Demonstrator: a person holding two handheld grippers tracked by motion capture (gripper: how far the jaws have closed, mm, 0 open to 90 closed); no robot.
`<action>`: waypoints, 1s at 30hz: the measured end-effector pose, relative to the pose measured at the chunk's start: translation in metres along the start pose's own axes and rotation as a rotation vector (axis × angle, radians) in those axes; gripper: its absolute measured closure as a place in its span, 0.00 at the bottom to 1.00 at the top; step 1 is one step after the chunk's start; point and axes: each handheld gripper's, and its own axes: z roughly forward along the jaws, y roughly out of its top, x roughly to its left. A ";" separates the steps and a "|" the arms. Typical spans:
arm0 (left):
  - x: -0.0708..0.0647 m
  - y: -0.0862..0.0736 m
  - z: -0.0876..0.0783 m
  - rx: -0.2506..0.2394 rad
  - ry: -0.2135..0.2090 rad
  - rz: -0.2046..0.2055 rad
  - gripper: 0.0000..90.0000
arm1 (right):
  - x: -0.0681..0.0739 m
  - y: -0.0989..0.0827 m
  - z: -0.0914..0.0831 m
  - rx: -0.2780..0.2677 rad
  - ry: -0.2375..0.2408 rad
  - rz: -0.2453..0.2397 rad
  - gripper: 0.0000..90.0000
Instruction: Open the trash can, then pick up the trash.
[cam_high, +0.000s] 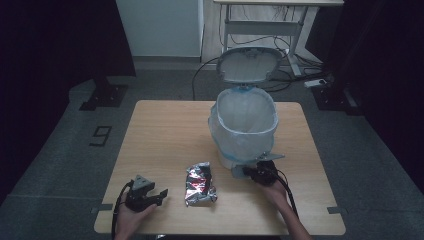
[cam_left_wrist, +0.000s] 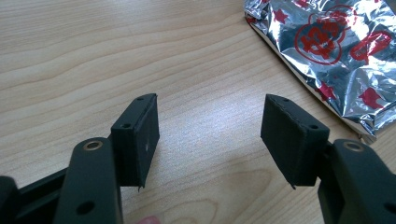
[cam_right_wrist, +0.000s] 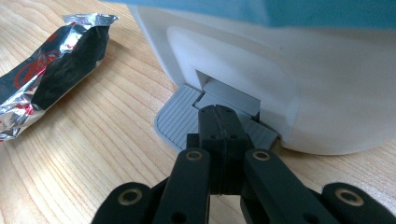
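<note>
One wooden table (cam_high: 165, 130) carries everything noted here, with the white pedal bin (cam_high: 245, 125) taken as reference. Bin stands on the far right part of the table, lid (cam_high: 248, 64) tipped up and back, a pale liner bag (cam_high: 220, 132) folded over its rim. At the near foot of the bin a grey ribbed pedal (cam_right_wrist: 180, 122) sticks out of a slot in the base. The crumpled foil wrapper (cam_high: 200, 184), silver with red print, lies flat on the wood just to the near left of the bin, apart from it. Right gripper (cam_high: 252, 172) sits at the bin's near base; in the right gripper view its jaws are clenched together with nothing between them, tips pressed down on the pedal. Left gripper (cam_high: 161, 196) rests well to the near left of the bin, beyond the wrapper; its jaws are spread wide over bare wood, released, wrapper off to one side and not touched.
</note>
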 end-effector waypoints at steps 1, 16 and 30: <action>0.000 0.000 0.000 0.000 0.000 0.000 0.41 | 0.000 0.000 0.000 0.000 0.002 0.004 1.00; 0.000 0.001 -0.001 -0.002 -0.004 -0.004 0.42 | -0.002 0.000 0.000 -0.003 0.016 0.025 1.00; -0.004 0.008 0.000 -0.022 -0.008 -0.005 0.42 | -0.004 -0.001 0.000 -0.009 0.025 0.026 1.00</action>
